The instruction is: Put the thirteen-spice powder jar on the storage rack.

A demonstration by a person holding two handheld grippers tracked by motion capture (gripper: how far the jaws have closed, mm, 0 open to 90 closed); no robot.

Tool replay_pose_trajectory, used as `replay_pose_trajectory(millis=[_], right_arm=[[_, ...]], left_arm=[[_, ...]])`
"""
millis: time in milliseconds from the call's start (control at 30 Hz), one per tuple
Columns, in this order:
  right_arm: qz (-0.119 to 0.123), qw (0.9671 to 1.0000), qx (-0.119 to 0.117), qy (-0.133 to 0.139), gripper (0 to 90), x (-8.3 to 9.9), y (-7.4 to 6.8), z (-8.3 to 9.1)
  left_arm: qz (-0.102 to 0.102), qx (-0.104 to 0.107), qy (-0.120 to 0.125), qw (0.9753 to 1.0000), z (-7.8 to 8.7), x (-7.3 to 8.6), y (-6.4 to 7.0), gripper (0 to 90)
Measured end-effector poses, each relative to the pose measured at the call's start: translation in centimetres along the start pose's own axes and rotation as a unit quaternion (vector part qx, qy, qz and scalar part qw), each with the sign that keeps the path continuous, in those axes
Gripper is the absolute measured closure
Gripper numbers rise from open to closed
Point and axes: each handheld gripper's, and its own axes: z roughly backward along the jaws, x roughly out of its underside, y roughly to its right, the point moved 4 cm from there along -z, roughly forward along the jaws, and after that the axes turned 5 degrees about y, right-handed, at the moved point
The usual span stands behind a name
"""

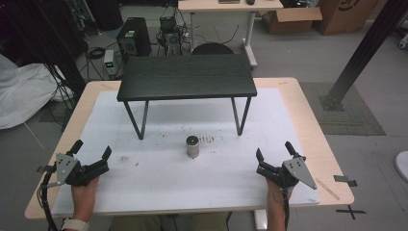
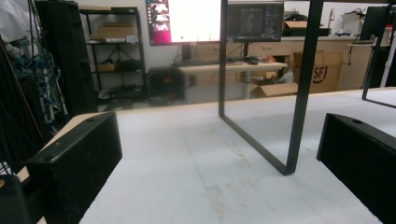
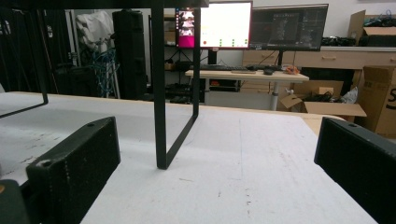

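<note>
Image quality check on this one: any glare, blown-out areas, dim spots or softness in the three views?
High view: dim and even, the small cylinder soft but readable, floor at top left nearly black. Left gripper view: the bright monitor is blown out to white; close jaws slightly soft. Right gripper view: the lit monitor is likewise overexposed, while the black shelf leg stays sharp.

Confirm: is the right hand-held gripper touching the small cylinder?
Apart. The high view shows bare white mat between the right hand-held gripper and the cylinder, which stands alone mid-table.
</note>
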Motion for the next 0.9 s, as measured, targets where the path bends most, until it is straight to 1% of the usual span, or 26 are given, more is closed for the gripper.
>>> replay_pose_trajectory(millis=[367, 900], right_arm=[[0.003, 1.0000, -0.001, 0.001, 0.0, 0.00, -0.06, 0.03], [-0.001, 1.0000, -0.002, 0.000, 0.0, 0.01, -0.01, 0.01]], left_arm=[[0.000, 0.000, 0.001, 1.0000, 0.01, 0.00, 0.00, 0.3], [0.000, 0.001, 0.000, 1.0000, 0.00, 0.00, -0.02, 0.4]])
